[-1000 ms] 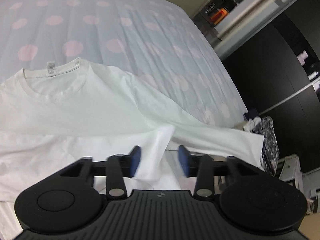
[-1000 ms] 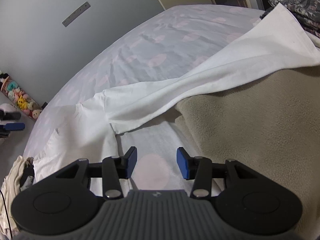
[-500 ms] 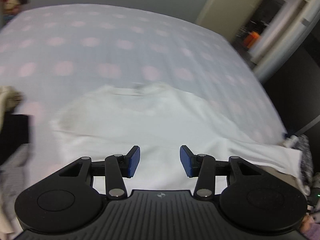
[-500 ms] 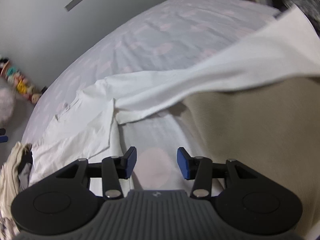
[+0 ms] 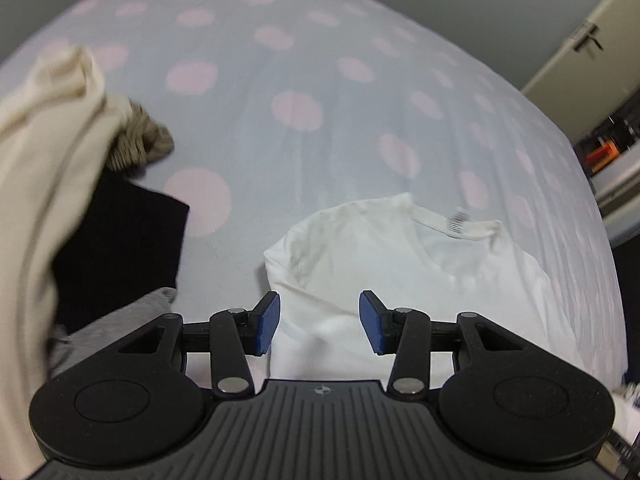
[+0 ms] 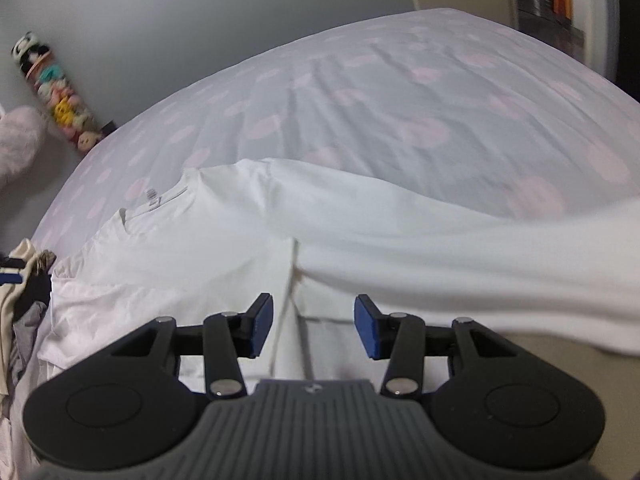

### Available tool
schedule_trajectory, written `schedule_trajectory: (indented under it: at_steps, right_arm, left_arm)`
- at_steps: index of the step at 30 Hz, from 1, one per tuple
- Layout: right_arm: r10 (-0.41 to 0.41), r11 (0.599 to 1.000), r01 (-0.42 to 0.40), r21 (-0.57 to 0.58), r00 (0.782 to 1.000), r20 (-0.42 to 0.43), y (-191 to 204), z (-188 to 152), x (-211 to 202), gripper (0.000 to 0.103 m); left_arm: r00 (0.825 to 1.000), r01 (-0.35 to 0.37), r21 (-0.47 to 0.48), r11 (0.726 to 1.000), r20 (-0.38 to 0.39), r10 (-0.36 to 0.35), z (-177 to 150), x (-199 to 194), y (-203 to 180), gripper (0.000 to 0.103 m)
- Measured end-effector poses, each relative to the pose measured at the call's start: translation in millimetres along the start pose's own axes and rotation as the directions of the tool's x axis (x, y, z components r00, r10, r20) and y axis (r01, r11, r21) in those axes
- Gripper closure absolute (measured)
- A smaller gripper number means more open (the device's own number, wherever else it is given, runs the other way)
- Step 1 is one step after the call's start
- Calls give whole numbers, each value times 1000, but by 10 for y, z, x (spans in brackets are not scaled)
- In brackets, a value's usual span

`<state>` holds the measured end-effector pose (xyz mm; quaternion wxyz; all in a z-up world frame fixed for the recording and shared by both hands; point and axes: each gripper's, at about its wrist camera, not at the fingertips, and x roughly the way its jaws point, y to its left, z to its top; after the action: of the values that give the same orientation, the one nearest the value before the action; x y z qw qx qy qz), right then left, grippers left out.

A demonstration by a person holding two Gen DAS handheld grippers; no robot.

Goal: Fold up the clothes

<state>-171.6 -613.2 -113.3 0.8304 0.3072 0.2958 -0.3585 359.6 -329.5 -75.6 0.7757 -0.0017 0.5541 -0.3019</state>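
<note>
A white long-sleeved shirt (image 5: 400, 264) lies flat on the bed sheet with pink dots (image 5: 320, 100), its collar label (image 5: 456, 224) at the far right. My left gripper (image 5: 319, 322) hovers over the shirt's left shoulder area. Its jaws are closing, with only the cloth lying below them and nothing pinched. In the right wrist view the same shirt (image 6: 208, 248) spreads out, one sleeve (image 6: 460, 248) stretched away to the right. My right gripper (image 6: 314, 326) stands open above the seam where that sleeve meets the body, holding nothing.
A heap of other clothes sits at the left: a cream garment (image 5: 44, 152), a black one (image 5: 120, 248) and a grey one (image 5: 120, 320). A beige blanket (image 6: 540, 340) shows under the sleeve. A door (image 5: 580, 52) and a wall strip of plush toys (image 6: 60, 96) border the bed.
My left gripper has swung from the sleeve side over to the shirt's left shoulder, bringing the clothes heap into view. My right gripper has moved off the bare sheet onto the shirt's body.
</note>
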Motion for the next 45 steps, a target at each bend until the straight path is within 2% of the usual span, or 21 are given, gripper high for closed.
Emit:
schedule_trajectory:
  at_steps: [5,9,11,13,16,17,20,23,25,28,33,36,41,45]
  right_arm:
    - [-13,998,11,-65,1000,-28,122,148,324,54]
    - [1,998,-3,-69,999,-33,129,260,519,54]
    - [19,998,-22,-65,999,-41,119,300,615,54]
    - [43,998,-46,-51,997,-57,106,331,735,54]
    - [65,998,-65,10,993,-98,41,338,948,54]
    - [72,997,-69,37,992,-105,14,333,1004,58]
    - [102,993,-97,61,992,-76,13,314,986,101]
    - [126,992,-126,25,992,-20,97,331,822,102]
    - [144,990,-144,-3,989,34,140,394,672,102]
    - [129,991,-125,-47,988,82,192,560,615,102]
    - [73,992,-68,-102,997,38,282,744,1007,102]
    - [38,995,-37,-97,999,7,270,761,1240,102]
    - [13,997,-15,-80,1000,-26,204,683,1389,102]
    - [3,998,-6,-67,999,-34,170,653,1417,102]
  left_arm:
    - [998,-45,-21,999,-44,44,102,377,69,67]
    - [996,-28,-13,1000,-88,27,73,530,133,71]
    - [995,-36,1,999,-97,36,40,569,147,79]
    - [994,-40,4,999,-97,41,29,589,167,91]
    - [994,-37,-13,999,-99,35,27,590,189,98]
    - [995,-39,-6,999,-92,38,17,571,177,99]
    - [997,-34,13,999,-74,34,22,498,158,100]
    - [997,-24,20,999,-70,26,83,404,223,101]
    - [998,-43,22,999,-46,44,139,334,287,101]
    - [999,-35,-15,999,-29,34,238,292,425,101]
    - [998,-62,-13,998,-11,61,328,407,397,101]
    - [997,-73,-20,997,-4,73,363,512,400,101]
    - [993,-114,-19,993,35,115,440,594,482,103]
    - [983,-129,-34,991,127,132,491,480,546,103]
